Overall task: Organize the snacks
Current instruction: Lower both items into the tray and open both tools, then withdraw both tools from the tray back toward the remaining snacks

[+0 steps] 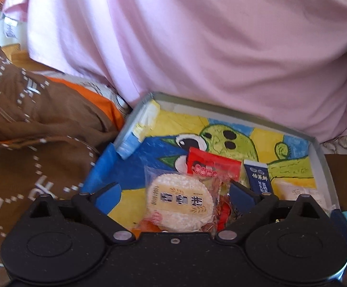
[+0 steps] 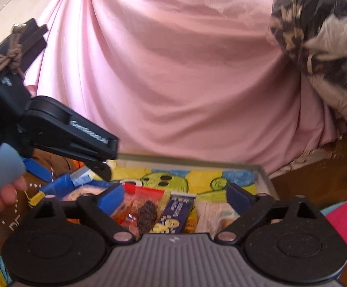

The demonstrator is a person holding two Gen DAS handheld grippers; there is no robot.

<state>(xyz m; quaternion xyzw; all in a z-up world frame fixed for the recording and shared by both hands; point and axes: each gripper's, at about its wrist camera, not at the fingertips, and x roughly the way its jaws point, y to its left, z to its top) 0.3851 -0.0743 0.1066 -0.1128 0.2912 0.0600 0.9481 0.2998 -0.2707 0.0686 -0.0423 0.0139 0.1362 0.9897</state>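
Now my left claw (image 1: 174, 191) hangs spread over the round rice cracker (image 1: 179, 203) in the painted tray (image 1: 316, 153); my right claw (image 2: 175, 197), also spread, hovers above the purple bar (image 2: 177, 211). I'd lower squarely and pinch the wrapper's edges gently. Both claws' bodies hide the tray's near side, and the right packets blur.

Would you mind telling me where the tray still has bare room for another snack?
The tray is bare along its far side, over the green cartoon drawing, and at its left, on the blue patch beside the round rice cracker. The near right is crowded: red packet, blue sachet and a white packet lie close together.
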